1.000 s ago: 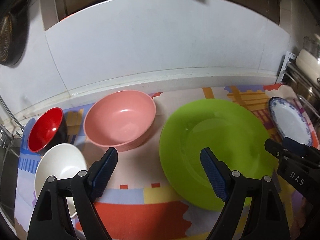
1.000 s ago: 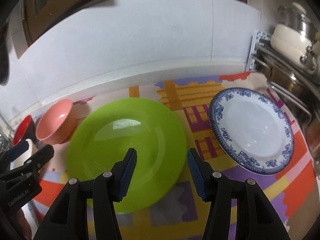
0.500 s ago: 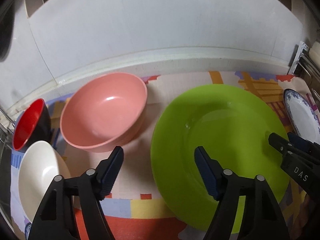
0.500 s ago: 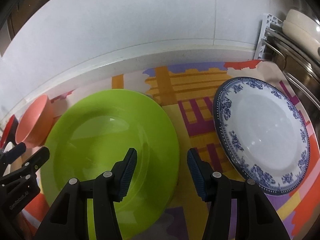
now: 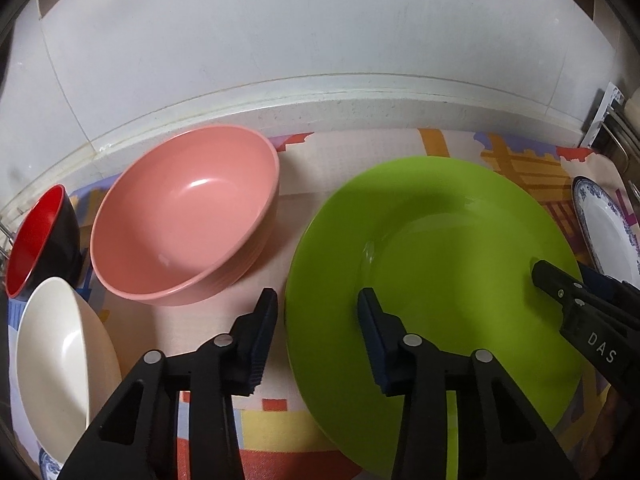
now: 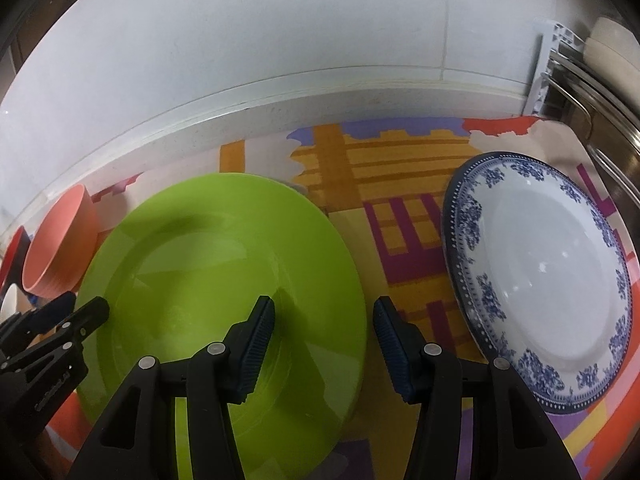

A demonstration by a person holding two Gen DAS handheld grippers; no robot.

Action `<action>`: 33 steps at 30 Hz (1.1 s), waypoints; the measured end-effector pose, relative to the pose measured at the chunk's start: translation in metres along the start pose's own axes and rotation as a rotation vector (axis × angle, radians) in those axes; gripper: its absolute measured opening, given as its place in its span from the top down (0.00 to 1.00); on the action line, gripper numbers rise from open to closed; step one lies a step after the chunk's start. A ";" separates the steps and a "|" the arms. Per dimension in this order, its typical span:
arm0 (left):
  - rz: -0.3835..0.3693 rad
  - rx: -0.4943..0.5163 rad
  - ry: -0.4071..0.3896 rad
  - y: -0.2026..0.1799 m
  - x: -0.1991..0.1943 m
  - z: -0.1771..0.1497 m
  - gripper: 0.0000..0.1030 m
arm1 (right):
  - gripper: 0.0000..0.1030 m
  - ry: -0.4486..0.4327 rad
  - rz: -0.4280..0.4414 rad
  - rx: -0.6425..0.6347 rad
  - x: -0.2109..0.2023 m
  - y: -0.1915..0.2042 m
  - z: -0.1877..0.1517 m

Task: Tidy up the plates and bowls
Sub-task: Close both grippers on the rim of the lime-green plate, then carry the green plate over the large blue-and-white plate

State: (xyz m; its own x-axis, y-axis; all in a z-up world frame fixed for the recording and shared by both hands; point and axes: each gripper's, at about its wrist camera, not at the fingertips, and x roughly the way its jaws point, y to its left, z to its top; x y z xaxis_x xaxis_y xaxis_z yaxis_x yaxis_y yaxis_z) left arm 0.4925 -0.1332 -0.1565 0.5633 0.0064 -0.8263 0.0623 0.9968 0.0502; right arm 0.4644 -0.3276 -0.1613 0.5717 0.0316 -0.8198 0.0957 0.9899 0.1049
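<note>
A large green plate (image 5: 436, 264) lies on a patterned mat; it also shows in the right wrist view (image 6: 224, 280). My left gripper (image 5: 318, 320) is open and straddles the plate's left rim. My right gripper (image 6: 324, 328) is open and straddles its right rim. A pink bowl (image 5: 184, 216) stands left of the plate, with a red-and-black bowl (image 5: 36, 240) and a white bowl (image 5: 60, 352) further left. A blue-patterned white plate (image 6: 544, 292) lies right of the green plate.
The colourful mat (image 6: 400, 184) covers the counter, with a white tiled wall (image 5: 300, 32) behind. A metal rack with a pot (image 6: 600, 64) stands at the right edge. The counter's raised back ledge (image 5: 320, 92) runs along the wall.
Both grippers have moved forward and lower toward the green plate, so its rims now sit between their open fingers. The left gripper's opening has narrowed somewhat.
</note>
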 end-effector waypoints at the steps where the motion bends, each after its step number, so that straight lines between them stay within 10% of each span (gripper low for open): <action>1: -0.004 0.002 0.000 -0.001 0.000 0.000 0.65 | 0.52 0.001 0.002 -0.002 0.000 0.001 0.001; 33: -0.048 -0.019 -0.145 0.050 -0.098 -0.046 0.67 | 0.60 -0.109 -0.075 -0.106 -0.098 0.049 -0.030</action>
State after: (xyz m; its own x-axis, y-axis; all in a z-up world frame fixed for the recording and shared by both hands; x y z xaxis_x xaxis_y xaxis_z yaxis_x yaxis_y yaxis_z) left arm 0.4024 -0.0802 -0.0992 0.6734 -0.0512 -0.7375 0.0768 0.9970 0.0008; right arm 0.3880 -0.2781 -0.0927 0.6515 -0.0523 -0.7569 0.0584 0.9981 -0.0187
